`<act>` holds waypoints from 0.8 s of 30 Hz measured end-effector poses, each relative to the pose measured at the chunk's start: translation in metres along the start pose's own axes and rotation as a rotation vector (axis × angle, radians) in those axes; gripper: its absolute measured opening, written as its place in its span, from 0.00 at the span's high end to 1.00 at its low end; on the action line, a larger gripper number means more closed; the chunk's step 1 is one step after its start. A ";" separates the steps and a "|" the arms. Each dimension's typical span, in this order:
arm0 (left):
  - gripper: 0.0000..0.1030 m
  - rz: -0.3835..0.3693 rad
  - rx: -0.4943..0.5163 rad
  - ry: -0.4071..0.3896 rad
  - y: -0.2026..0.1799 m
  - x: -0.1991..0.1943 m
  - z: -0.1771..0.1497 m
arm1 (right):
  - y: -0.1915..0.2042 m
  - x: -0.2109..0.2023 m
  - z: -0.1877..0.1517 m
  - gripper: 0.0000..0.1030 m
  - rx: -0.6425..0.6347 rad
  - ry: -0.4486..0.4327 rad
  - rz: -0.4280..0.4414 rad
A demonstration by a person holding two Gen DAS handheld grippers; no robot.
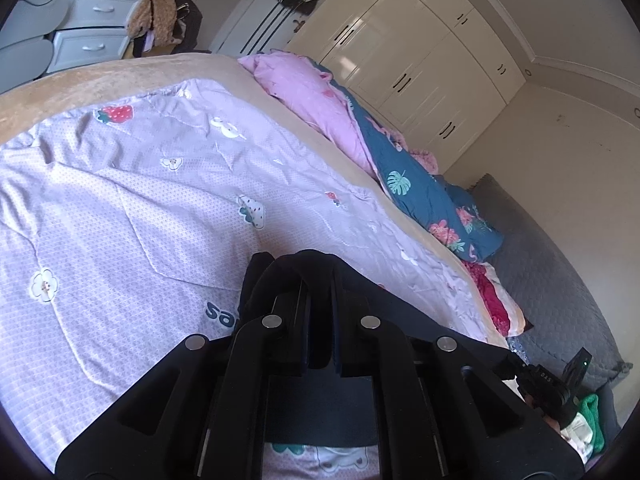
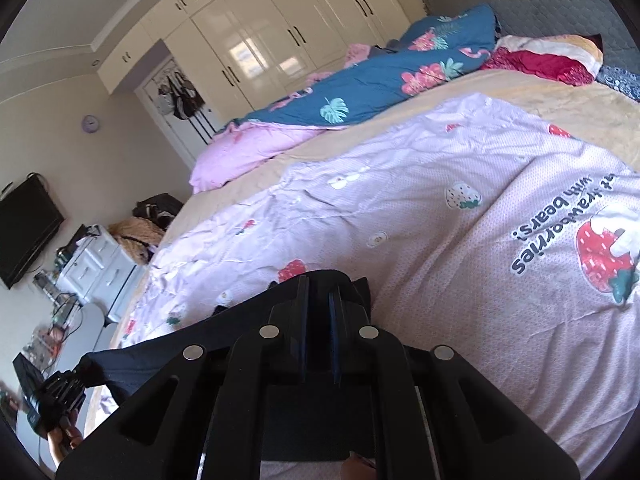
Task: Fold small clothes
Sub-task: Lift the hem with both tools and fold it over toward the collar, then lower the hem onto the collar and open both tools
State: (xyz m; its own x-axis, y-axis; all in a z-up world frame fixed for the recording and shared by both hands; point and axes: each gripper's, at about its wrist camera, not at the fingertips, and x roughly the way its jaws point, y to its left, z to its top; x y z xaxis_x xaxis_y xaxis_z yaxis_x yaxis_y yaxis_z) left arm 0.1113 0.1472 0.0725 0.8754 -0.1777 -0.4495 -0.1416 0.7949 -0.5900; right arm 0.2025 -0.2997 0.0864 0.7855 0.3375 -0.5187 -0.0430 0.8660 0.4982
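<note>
A small black garment (image 1: 400,312) is stretched between my two grippers, a little above the lilac strawberry-print sheet (image 1: 140,200) on the bed. My left gripper (image 1: 318,276) is shut on one edge of the garment, which bunches over the fingertips. My right gripper (image 2: 318,292) is shut on the other edge of the black garment (image 2: 168,356). The cloth runs leftward from it toward the left gripper (image 2: 60,396), seen at the lower left. The right gripper (image 1: 552,388) shows at the lower right of the left wrist view.
A pink and blue floral duvet (image 1: 360,132) lies bunched along the far side of the bed. A tan blanket (image 2: 540,104) lies under the sheet. White wardrobes (image 2: 280,40), a white dresser (image 1: 96,12), a TV (image 2: 28,228) and a grey headboard (image 1: 552,292) surround the bed.
</note>
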 end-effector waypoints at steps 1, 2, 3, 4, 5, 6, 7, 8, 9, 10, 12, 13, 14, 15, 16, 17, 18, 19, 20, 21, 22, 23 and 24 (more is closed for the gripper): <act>0.98 0.007 0.003 0.003 0.001 0.004 0.000 | -0.001 0.005 -0.001 0.92 0.005 0.006 -0.010; 0.98 0.016 0.005 0.006 0.002 0.009 0.000 | -0.002 0.011 -0.002 0.92 0.012 0.012 -0.017; 0.98 0.022 0.008 0.011 0.003 0.013 0.000 | -0.004 0.018 -0.004 0.92 0.021 0.021 -0.025; 0.98 0.028 0.009 0.015 0.005 0.018 -0.001 | -0.005 0.023 -0.005 0.92 0.024 0.028 -0.031; 0.98 0.033 0.009 0.019 0.007 0.022 -0.002 | -0.006 0.027 -0.006 0.92 0.026 0.033 -0.036; 0.98 0.036 0.006 0.025 0.009 0.026 -0.004 | -0.008 0.031 -0.008 0.92 0.027 0.038 -0.040; 0.98 0.036 0.007 0.035 0.012 0.030 -0.006 | -0.009 0.035 -0.010 0.92 0.027 0.043 -0.045; 0.98 0.041 0.010 0.041 0.013 0.033 -0.007 | -0.009 0.040 -0.012 0.92 0.023 0.049 -0.052; 0.98 0.048 0.014 0.044 0.015 0.036 -0.009 | -0.009 0.044 -0.014 0.92 0.018 0.055 -0.056; 0.98 0.055 0.020 0.052 0.017 0.040 -0.010 | -0.009 0.047 -0.016 0.92 0.010 0.058 -0.058; 0.97 0.058 0.015 0.063 0.022 0.044 -0.012 | -0.008 0.053 -0.019 0.92 -0.014 0.059 -0.074; 0.97 0.059 0.014 0.067 0.023 0.046 -0.013 | -0.008 0.054 -0.020 0.92 -0.024 0.058 -0.079; 0.96 0.061 0.014 0.067 0.024 0.047 -0.014 | -0.007 0.056 -0.022 0.91 -0.036 0.054 -0.083; 0.95 0.074 0.022 0.059 0.024 0.046 -0.014 | -0.006 0.057 -0.023 0.88 -0.046 0.051 -0.090; 0.95 0.084 0.033 0.055 0.023 0.045 -0.014 | -0.005 0.056 -0.025 0.82 -0.058 0.039 -0.104; 0.95 0.088 0.040 0.051 0.023 0.044 -0.013 | -0.005 0.055 -0.025 0.74 -0.069 0.029 -0.112; 0.93 0.088 0.043 0.045 0.022 0.042 -0.013 | -0.005 0.054 -0.026 0.70 -0.077 0.021 -0.115; 0.91 0.085 0.047 0.039 0.022 0.040 -0.012 | -0.005 0.053 -0.025 0.66 -0.084 0.012 -0.114; 0.86 0.088 0.053 0.033 0.020 0.037 -0.012 | -0.004 0.050 -0.025 0.66 -0.096 -0.004 -0.117; 0.81 0.093 0.060 0.026 0.019 0.035 -0.012 | -0.002 0.048 -0.026 0.66 -0.110 -0.016 -0.120; 0.80 0.094 0.072 0.022 0.016 0.032 -0.012 | 0.000 0.045 -0.027 0.66 -0.129 -0.026 -0.120; 0.77 0.092 0.082 0.023 0.014 0.030 -0.013 | 0.004 0.042 -0.029 0.66 -0.157 -0.034 -0.114; 0.73 0.090 0.098 0.028 0.011 0.028 -0.015 | 0.009 0.040 -0.032 0.66 -0.191 -0.039 -0.109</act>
State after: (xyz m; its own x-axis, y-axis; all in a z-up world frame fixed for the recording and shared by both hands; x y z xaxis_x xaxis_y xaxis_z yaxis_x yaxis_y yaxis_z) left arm 0.1273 0.1420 0.0430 0.8478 -0.1177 -0.5171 -0.1723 0.8610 -0.4785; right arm 0.2141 -0.2670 0.0478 0.8149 0.2264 -0.5336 -0.0697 0.9522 0.2976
